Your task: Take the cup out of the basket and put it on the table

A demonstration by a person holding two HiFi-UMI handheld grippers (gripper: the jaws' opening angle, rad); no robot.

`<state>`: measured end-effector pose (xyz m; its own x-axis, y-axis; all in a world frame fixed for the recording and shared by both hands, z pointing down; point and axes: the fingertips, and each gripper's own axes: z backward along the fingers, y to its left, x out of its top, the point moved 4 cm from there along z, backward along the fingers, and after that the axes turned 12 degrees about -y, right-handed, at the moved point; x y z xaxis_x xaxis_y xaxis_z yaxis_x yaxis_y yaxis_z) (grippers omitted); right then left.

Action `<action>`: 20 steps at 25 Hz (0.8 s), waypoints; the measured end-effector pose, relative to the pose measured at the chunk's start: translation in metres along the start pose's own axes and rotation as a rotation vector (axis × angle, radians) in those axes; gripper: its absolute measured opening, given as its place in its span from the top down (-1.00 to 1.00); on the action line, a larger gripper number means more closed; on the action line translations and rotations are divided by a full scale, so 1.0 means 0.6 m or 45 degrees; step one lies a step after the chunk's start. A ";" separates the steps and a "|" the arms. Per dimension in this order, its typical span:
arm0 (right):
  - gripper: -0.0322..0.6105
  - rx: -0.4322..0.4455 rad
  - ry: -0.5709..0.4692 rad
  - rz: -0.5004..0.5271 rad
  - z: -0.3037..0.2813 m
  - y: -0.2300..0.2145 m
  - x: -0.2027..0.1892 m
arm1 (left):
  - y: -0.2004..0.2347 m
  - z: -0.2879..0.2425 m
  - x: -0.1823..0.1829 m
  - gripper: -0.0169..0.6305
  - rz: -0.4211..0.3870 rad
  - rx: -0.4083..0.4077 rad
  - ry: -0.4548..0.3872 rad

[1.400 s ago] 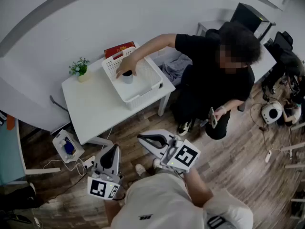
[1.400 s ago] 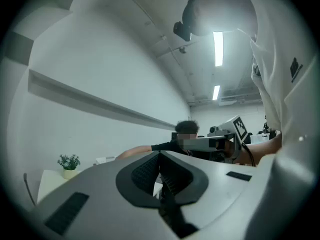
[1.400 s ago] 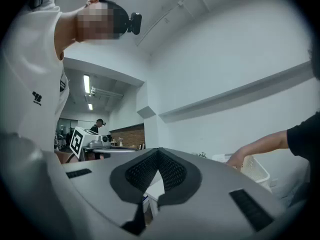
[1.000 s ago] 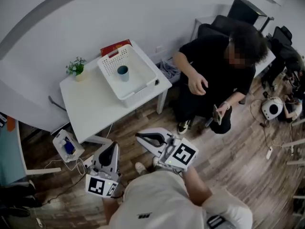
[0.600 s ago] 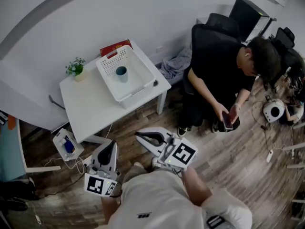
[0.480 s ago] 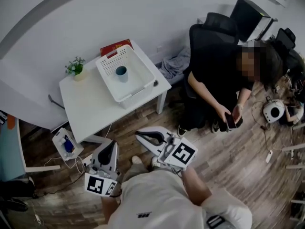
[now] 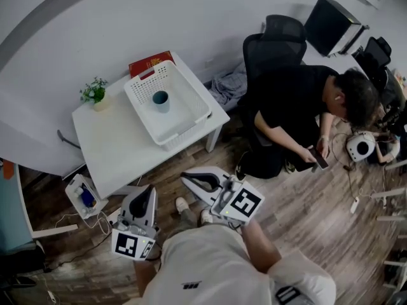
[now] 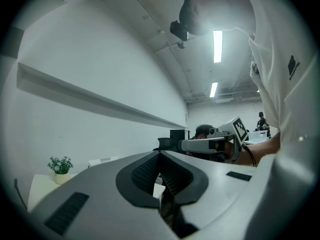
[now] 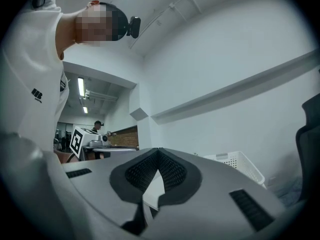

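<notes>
Left tongs [image 8: 159, 154] clenched, pads meeting at the tip, nothing btwn them. Right tongs [image 9: 158, 150] likewise clenched, nothing held. Both held level over the wood floor [image 7: 318, 221], short of the table [image 7: 117, 148], well apart from it.

Cup [image 7: 160, 100] stands upright inside the basket [image 7: 184, 112], toward its back-left part, not touching the walls. Basket sits on the table's right half, reaching close to the right corner and front edge. Plant [image 7: 94, 93] at the back-left corner. Red book [image 7: 149, 63] at the back edge, partly under the basket.

Hidden: cup shows in the head view only. Right gripper view catches just the basket's rim; left gripper view just the plant and a strip of table, rest blocked by the tongs' own body.

Room: table's left and front part bare; floor btwn tongs and table open. Person [image 7: 299, 100] sits to the right, beside a chair [image 7: 280, 33], apart from the table.
</notes>
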<state>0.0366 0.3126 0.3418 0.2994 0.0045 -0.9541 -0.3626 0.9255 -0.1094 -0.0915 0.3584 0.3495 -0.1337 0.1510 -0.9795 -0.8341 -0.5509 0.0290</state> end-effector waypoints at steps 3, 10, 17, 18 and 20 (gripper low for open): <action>0.86 0.000 0.011 0.015 -0.025 -0.013 -0.012 | 0.031 -0.008 -0.009 0.92 0.010 -0.009 0.009; 0.86 -0.033 0.045 0.035 -0.080 -0.048 -0.035 | 0.100 -0.035 -0.016 0.92 0.039 -0.047 -0.003; 0.86 -0.091 0.052 0.059 -0.125 -0.066 -0.045 | 0.152 -0.048 -0.018 0.92 0.061 -0.120 -0.017; 0.86 -0.100 0.054 0.064 -0.131 -0.068 -0.046 | 0.159 -0.049 -0.019 0.92 0.070 -0.130 -0.014; 0.86 -0.118 0.064 0.074 -0.143 -0.074 -0.048 | 0.173 -0.054 -0.020 0.92 0.085 -0.146 -0.012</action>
<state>-0.0317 0.2391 0.3502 0.2317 0.0358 -0.9721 -0.4590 0.8851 -0.0768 -0.1595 0.2727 0.3576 -0.1921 0.1184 -0.9742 -0.7568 -0.6499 0.0702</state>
